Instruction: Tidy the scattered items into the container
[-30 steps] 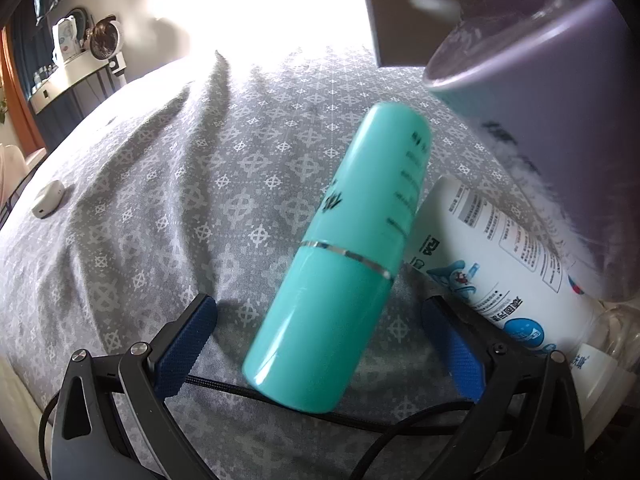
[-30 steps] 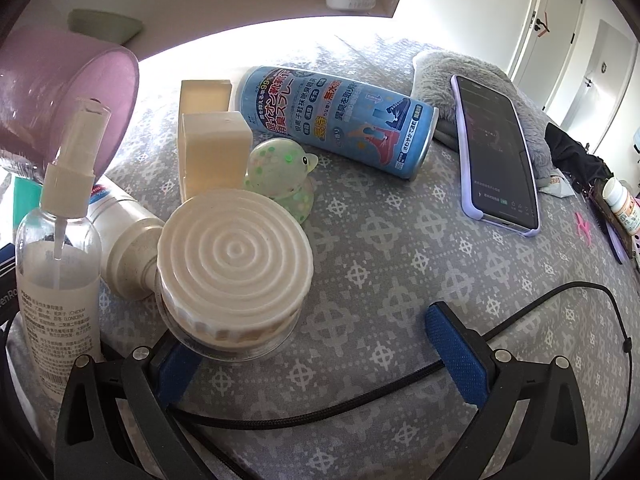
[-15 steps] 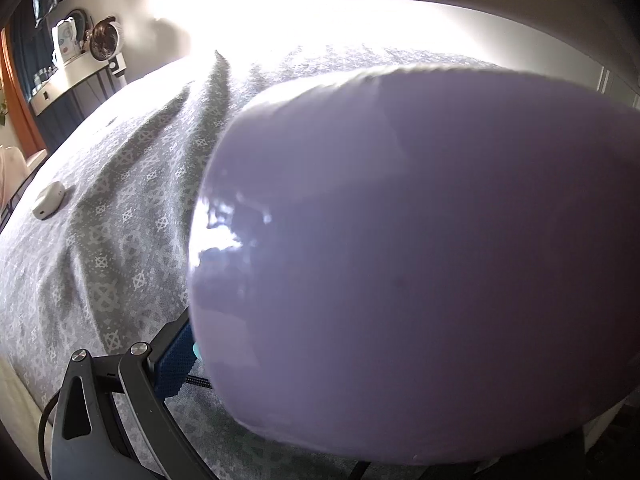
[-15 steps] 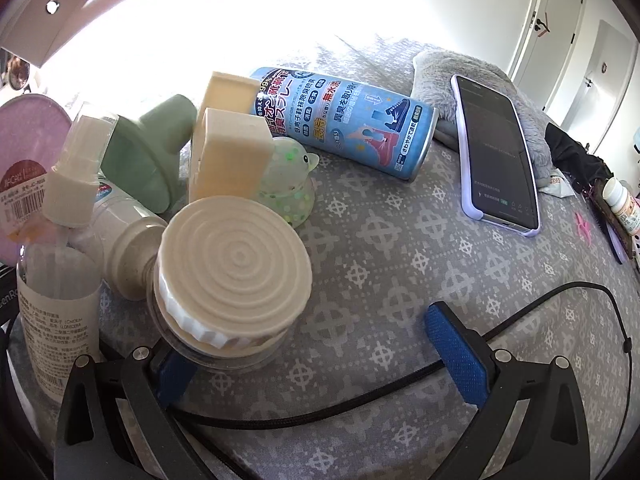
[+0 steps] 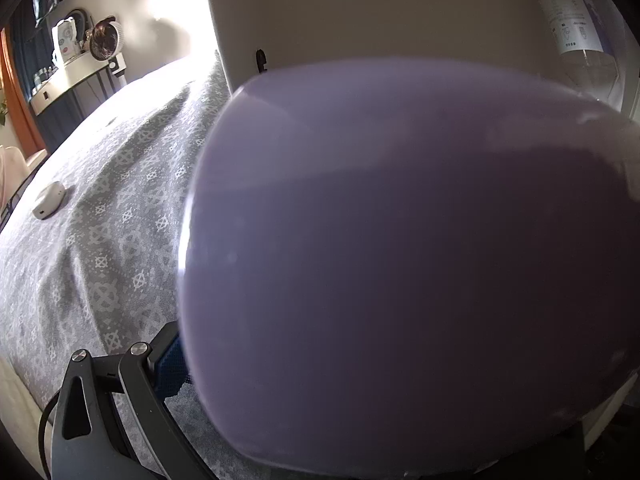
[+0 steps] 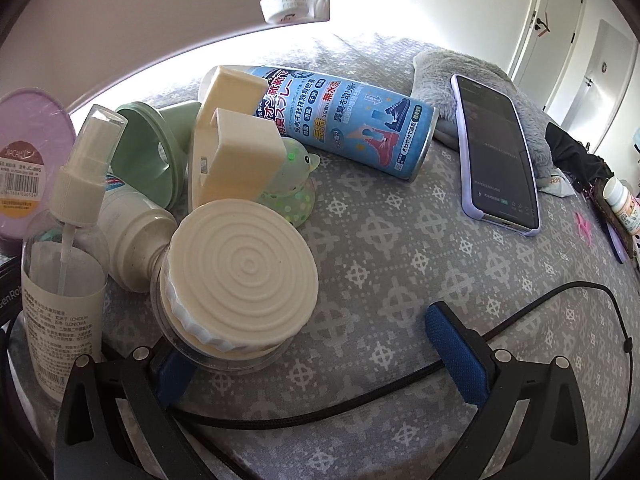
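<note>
A lilac cup point(image 5: 400, 260) lies right in front of my left gripper point(image 5: 320, 368) and fills most of that view. Only the left finger pad point(image 5: 172, 356) shows, set wide. The white container point(image 6: 160, 20) hangs tilted above the pile, with a white-capped bottle point(image 6: 284, 0) in its mouth. My right gripper point(image 6: 316, 360) stands open on the bedspread, its left pad against a jar with a ribbed cream lid point(image 6: 240, 276). Behind the jar lie a clear spray bottle point(image 6: 64, 240), a green funnel point(image 6: 156, 152), a cream block point(image 6: 232, 148), a green duck toy point(image 6: 292, 192) and a blue spray can point(image 6: 340, 116).
A phone point(image 6: 496, 152) in a lilac case rests on a grey plush point(image 6: 480, 76) at the right. A pill bottle point(image 6: 624, 204) and a pink clip point(image 6: 584, 228) lie at the far right. A small white device point(image 5: 48, 200) sits on the grey patterned bedspread point(image 5: 120, 220).
The lilac cup dropped in front of the left camera and now hides the teal bottle. The green funnel and cream block tumbled onto the pile. The container swung overhead. Both grippers stayed put.
</note>
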